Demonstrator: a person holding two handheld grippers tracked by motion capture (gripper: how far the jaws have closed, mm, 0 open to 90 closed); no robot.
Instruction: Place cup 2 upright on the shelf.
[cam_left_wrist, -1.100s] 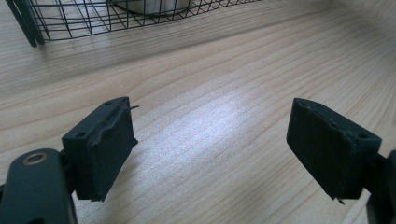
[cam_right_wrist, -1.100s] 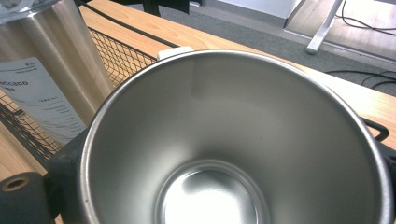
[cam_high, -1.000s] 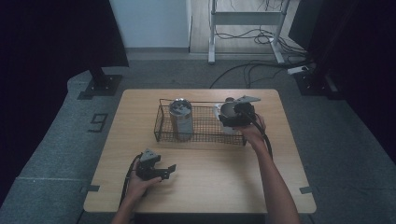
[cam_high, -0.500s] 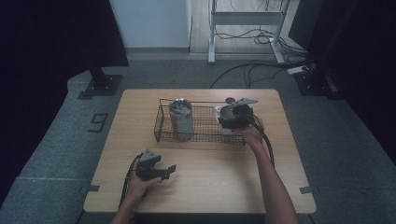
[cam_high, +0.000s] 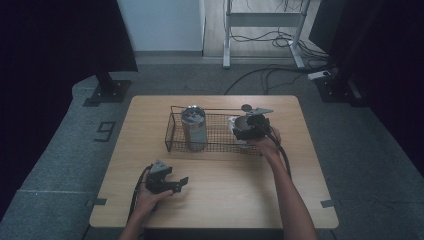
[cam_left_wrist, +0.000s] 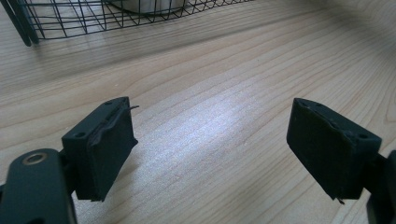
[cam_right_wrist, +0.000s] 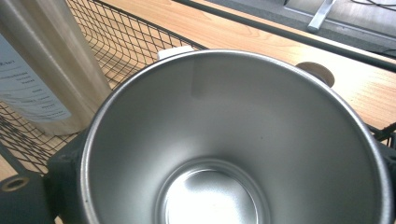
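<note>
jaws of my right gripper (cam_high: 248, 129) pinch the steel cup (cam_right_wrist: 233, 140), held over the right end of the wire basket (cam_high: 176, 145). i'd lower it straight and level, keeping it apart from the tall can (cam_high: 193, 125) at the left. left gripper (cam_left_wrist: 212, 149) rests on the near table (cam_high: 225, 200), jaws spread, nothing between them.

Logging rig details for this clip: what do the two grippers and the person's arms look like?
Both grippers are black. The left gripper carries a grey three-cornered plate on top, with a black cable trailing back along the forearm; its jaws end in square black pads. The right gripper also bears a grey plate and a black cable. The forearms are bare, with no sleeves in view.
</note>
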